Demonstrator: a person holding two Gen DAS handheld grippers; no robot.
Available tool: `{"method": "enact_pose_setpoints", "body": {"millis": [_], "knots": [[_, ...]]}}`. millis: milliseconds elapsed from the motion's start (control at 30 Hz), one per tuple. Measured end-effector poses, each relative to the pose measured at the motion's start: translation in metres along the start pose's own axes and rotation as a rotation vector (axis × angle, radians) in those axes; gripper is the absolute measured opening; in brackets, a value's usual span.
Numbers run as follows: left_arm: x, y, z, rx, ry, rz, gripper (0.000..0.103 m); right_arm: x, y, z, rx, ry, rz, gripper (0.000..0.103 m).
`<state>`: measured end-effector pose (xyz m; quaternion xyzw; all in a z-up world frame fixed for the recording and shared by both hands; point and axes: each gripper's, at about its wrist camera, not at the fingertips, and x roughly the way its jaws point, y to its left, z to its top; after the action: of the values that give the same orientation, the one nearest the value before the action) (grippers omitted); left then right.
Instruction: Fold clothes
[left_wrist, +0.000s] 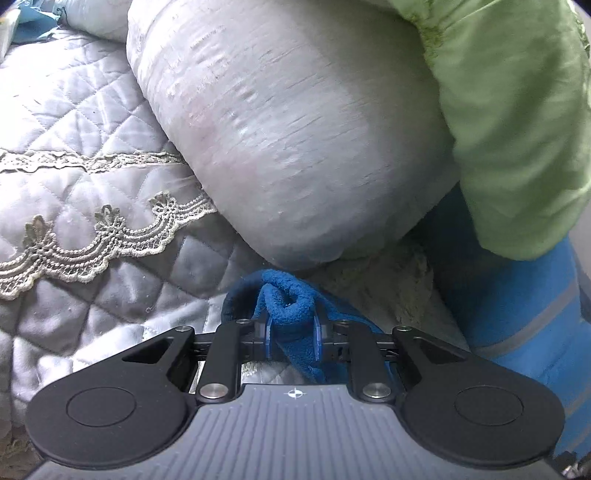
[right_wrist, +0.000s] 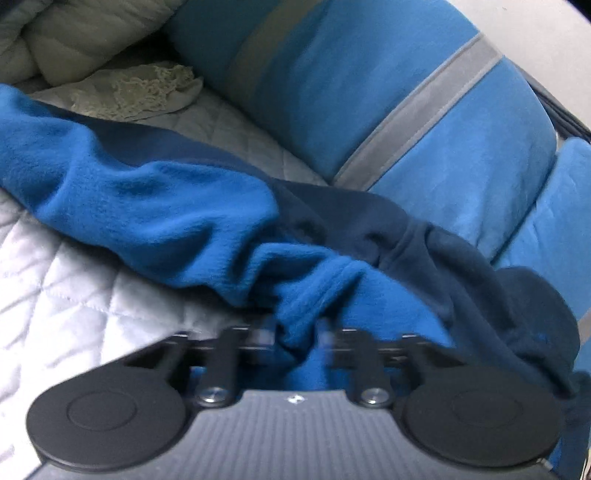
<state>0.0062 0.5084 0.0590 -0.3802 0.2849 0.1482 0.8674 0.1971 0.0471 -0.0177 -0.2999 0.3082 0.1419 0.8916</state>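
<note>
While both tongs pinch blue fleece (right_wrist: 177, 199), left tongs (left_wrist: 293, 334), right tongs (right_wrist: 300, 338) low over quilt (left_wrist: 92, 129).

Blue fleece garment (right_wrist: 177, 206); grey diamond-quilted bedspread (left_wrist: 74, 122); blue, grey-striped cushion (right_wrist: 406, 122); green cloth (left_wrist: 517, 129).

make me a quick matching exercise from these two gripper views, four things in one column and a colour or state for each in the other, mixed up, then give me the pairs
Things:
1. fleece garment
2. quilted bedspread
3. striped cushion
4. puffy bedding

Descriptions:
A. light green
B. pale grey, lace-trimmed
C. pinched in both grippers
D. blue with grey bands

Pairs: 1-C (left gripper, right gripper), 2-B, 3-D, 4-A.
</note>
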Motion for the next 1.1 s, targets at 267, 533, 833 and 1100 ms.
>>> {"method": "enact_pose_setpoints", "body": {"millis": [267,533,833,1100], "knots": [[0.014,-0.004,-0.014,-0.005,0.016,0.049,0.019,-0.019,-0.080,-0.007,0.002,0.064,0.209,0.010],[-0.006,-0.024,-0.018,0.103,-0.003,0.069,0.019,-0.039,-0.074,-0.010,-0.120,0.065,0.286,0.056],[-0.076,-0.119,-0.034,0.491,-0.059,0.005,0.019,-0.079,-0.096,-0.016,-0.092,-0.057,0.272,0.098],[-0.123,-0.233,-0.036,0.830,-0.230,-0.134,0.019,-0.062,-0.148,-0.024,0.252,-0.099,0.319,0.056]]}}
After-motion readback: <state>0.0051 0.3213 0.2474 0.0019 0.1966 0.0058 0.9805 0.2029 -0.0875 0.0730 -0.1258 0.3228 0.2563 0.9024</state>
